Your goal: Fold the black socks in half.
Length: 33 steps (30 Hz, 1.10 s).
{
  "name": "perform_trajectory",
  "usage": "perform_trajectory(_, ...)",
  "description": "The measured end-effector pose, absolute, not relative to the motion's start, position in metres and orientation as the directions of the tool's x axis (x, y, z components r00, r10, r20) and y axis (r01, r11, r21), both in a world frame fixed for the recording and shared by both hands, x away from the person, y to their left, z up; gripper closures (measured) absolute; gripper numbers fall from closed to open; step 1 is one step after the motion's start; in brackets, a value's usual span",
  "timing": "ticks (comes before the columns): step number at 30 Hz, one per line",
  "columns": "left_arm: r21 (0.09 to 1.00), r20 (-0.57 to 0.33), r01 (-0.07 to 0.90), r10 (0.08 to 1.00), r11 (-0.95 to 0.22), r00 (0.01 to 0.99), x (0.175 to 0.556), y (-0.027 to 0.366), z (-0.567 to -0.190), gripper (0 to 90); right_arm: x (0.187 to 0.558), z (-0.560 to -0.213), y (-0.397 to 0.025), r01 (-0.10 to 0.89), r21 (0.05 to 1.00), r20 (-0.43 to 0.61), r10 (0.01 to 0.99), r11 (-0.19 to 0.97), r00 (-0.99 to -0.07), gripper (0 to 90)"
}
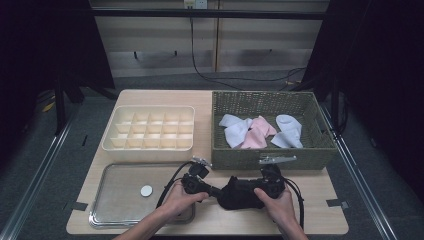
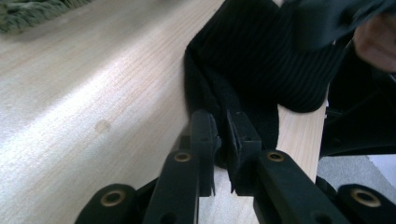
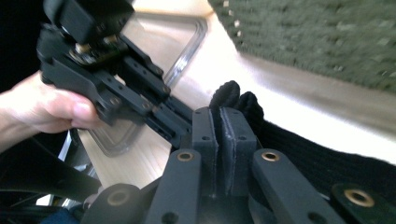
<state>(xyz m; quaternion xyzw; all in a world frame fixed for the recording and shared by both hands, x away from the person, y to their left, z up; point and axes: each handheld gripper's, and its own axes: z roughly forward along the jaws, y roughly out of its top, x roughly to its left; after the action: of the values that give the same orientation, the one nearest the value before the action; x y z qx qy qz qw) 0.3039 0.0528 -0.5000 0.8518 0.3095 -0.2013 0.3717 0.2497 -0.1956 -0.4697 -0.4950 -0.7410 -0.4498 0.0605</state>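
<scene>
Left gripper (image 2: 220, 140): closed tight on a fold of the black ribbed cloth sock (image 2: 261, 56).
Right gripper (image 3: 219, 135): closed tight on another edge of the sock.
Sock place: low middle of the high view, on the pale wooden surface (image 1: 325, 200), between both hands.
Nearby: green woven basket (image 1: 270, 105) just above; clear tray (image 1: 115, 195) at lower left.

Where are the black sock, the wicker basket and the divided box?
black sock (image 1: 239, 194), high view, on its middle fold.
wicker basket (image 1: 270, 157), high view, on its front wall.
divided box (image 1: 148, 150), high view, on its front rim.
</scene>
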Motion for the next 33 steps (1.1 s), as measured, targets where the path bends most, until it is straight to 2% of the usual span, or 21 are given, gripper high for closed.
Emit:
perform_trajectory(4,0.507,-0.572,0.674,0.376,-0.537,0.729,0.304,0.054,-0.499,77.6,0.248,-0.476,-0.192,0.792,0.599,0.539,0.672,0.118,-0.508,80.4)
perform_trajectory(6,0.507,-0.576,0.680,0.378,-0.530,0.725,0.304,0.054,-0.499,75.9,0.247,-0.476,-0.190,0.788,0.605,0.550,0.653,0.117,-0.520,73.4)
perform_trajectory(11,0.504,-0.562,0.675,0.389,-0.539,0.730,0.304,0.057,-0.497,74.5,0.245,-0.470,-0.192,0.776,0.622,0.549,0.650,0.102,-0.525,66.5)
perform_trajectory(12,0.505,-0.560,0.669,0.383,-0.546,0.735,0.302,0.058,-0.496,74.4,0.242,-0.467,-0.195,0.774,0.627,0.550,0.652,0.090,-0.522,62.4)
perform_trajectory(16,0.510,-0.569,0.680,0.386,-0.527,0.726,0.304,0.061,-0.495,71.2,0.235,-0.464,-0.201,0.769,0.632,0.542,0.658,0.091,-0.523,58.7)
perform_trajectory(23,0.514,-0.608,0.705,0.373,-0.488,0.701,0.307,0.068,-0.490,70.2,0.233,-0.479,-0.187,0.800,0.580,0.535,0.667,0.157,-0.518,55.6)
perform_trajectory(25,0.515,-0.619,0.718,0.375,-0.468,0.690,0.308,0.070,-0.488,66.1,0.234,-0.480,-0.185,0.800,0.578,0.532,0.668,0.163,-0.520,54.6)
perform_trajectory(30,0.508,-0.632,0.734,0.385,-0.450,0.673,0.312,0.071,-0.491,61.6,0.236,-0.486,-0.179,0.802,0.561,0.492,0.696,0.206,-0.523,58.7)
perform_trajectory(33,0.492,-0.631,0.738,0.394,-0.462,0.668,0.311,0.065,-0.494,60.5,0.237,-0.488,-0.176,0.807,0.546,0.478,0.707,0.226,-0.521,64.6)
